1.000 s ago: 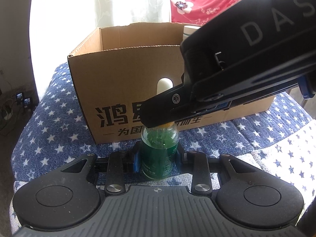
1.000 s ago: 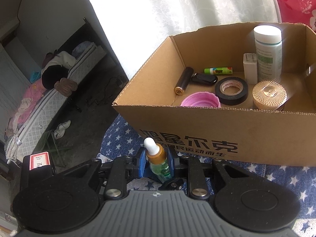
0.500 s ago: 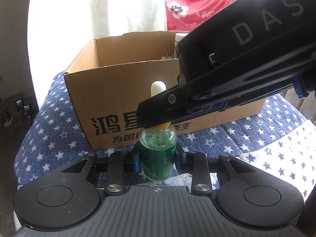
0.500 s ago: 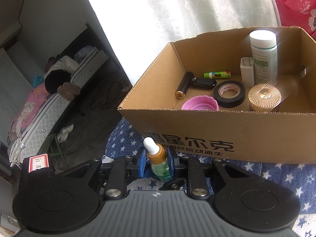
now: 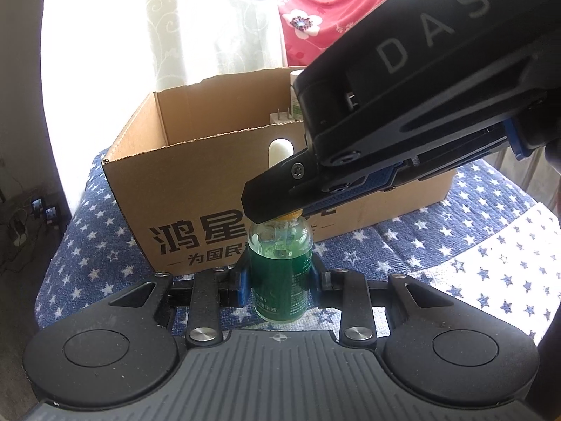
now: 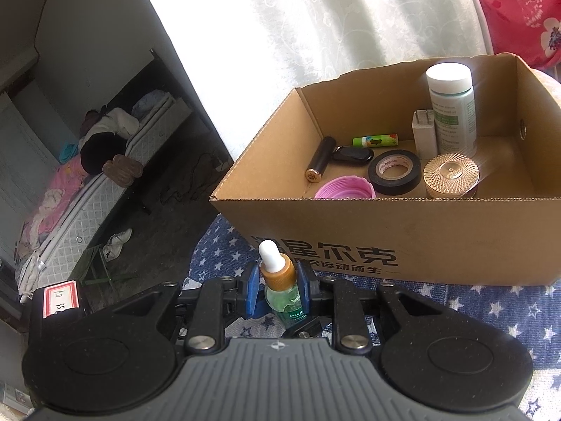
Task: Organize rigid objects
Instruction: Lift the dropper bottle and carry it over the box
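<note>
— Room inside the cardboard box (image 6: 403, 238)?
— Some, at 9 o'clock and far 3 o'clock. Blocked in the middle by black tape roll (image 6: 394, 172), gold lid (image 6: 451, 174), tall white bottle (image 6: 452, 112).

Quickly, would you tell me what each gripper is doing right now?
Left gripper: closed on the body of the green dropper bottle.
Right gripper: closed on the same bottle's gold collar.

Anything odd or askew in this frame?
One oddity: both tongs are shut on the same green dropper bottle, left tongs around its body, right tongs at its gold collar. It stands upright outside the cardboard box. No spill or damage is visible.
</note>
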Demonstrator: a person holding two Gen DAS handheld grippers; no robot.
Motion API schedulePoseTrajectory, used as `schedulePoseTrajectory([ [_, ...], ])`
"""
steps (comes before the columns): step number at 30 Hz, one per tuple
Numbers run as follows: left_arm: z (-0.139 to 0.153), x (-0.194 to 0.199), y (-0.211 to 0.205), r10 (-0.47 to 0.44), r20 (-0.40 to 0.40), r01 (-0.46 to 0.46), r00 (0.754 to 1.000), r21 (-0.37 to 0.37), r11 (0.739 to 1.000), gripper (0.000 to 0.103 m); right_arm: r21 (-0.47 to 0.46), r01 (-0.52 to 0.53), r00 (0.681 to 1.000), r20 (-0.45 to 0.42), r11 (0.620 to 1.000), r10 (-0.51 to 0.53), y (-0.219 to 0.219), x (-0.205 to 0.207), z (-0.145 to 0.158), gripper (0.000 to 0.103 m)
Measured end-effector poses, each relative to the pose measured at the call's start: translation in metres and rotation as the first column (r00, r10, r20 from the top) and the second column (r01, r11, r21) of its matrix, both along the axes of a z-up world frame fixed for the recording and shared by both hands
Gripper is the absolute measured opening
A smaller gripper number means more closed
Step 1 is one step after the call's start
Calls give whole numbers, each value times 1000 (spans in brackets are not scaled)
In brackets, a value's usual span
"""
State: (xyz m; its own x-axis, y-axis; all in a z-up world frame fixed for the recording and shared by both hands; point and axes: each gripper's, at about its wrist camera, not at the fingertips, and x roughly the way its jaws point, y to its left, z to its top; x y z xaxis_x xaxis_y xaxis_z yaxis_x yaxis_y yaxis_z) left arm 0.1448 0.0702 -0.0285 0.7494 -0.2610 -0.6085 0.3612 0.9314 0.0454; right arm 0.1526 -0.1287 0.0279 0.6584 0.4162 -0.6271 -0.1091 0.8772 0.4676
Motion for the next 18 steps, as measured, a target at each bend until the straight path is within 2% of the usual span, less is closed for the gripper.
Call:
schedulePoseTrajectory([
  [11,16,-13,-7,-27,42,26,999,15,1000,31,6,14,999,39,1000,-14,-7,-17,12,25],
  [18,49,-18,-15,-69,106,68,992,18,998,31,-15,24,992,124,1000,-22,-15,-31,48,25],
])
